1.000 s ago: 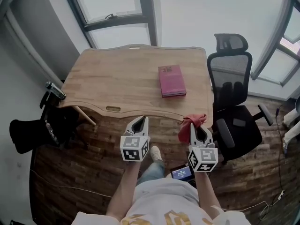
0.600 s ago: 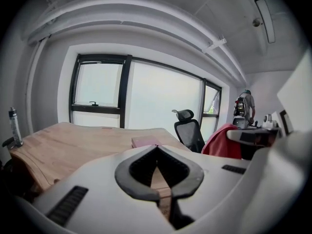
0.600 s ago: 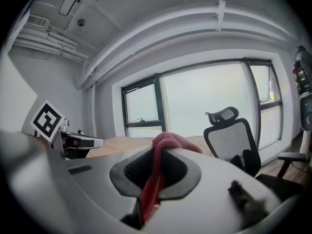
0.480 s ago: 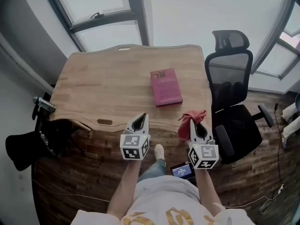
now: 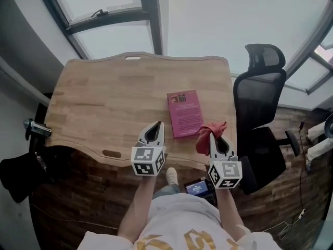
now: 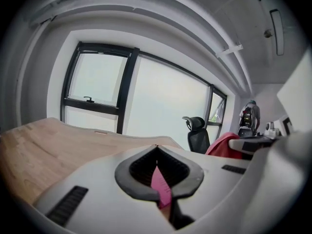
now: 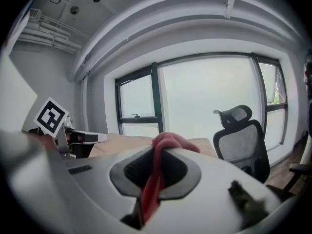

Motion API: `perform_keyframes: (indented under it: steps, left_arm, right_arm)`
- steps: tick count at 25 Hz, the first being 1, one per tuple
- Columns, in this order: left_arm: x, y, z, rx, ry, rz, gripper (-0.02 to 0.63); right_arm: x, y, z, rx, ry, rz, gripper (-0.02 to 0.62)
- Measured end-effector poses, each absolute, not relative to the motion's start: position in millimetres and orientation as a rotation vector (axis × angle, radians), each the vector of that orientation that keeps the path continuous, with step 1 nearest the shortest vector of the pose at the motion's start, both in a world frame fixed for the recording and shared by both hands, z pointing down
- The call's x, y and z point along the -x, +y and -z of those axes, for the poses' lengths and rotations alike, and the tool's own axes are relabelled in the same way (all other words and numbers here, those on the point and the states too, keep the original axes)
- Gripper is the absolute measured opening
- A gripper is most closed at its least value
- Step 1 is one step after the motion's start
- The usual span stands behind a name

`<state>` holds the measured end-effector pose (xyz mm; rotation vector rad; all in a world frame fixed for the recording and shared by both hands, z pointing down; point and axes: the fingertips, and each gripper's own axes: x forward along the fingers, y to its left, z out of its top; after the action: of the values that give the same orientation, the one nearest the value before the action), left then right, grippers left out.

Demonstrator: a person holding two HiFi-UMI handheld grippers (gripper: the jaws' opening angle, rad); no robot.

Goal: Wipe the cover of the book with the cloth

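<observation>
A pink book lies flat on the wooden table, right of the middle. In the head view my left gripper is shut and empty, just left of the book's near end. A sliver of the pink book shows behind the shut left gripper in its own view. My right gripper is shut on a red cloth, which hangs by the book's near right corner. In the right gripper view the cloth bunches out of the right gripper.
A black office chair stands close to the table's right edge. A small screen device lies on the wooden floor by the person's shoe. Dark camera gear stands at the table's left. Large windows lie beyond the table.
The person has stepped up to the table. Both grippers have moved forward from over the floor to the table's near edge, beside the book. The cloth stays in the right gripper.
</observation>
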<state>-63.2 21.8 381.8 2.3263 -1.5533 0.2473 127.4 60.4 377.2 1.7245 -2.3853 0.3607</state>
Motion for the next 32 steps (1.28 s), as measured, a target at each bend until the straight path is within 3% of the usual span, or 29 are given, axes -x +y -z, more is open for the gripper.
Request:
perform_keyframes:
  steps: [13,32]
  left_arm:
    - [78,-51,-386,-2.350,-1.519,-0.215,0.012]
    - [72,-50,-411,-2.323,-1.507,-0.266,0.012]
  right_arm:
    - [-115,11,-374,-1.767,-2.355,-0.334,0.041]
    - [-107,10,-393,-1.716,-2.363,-0.371,0.041]
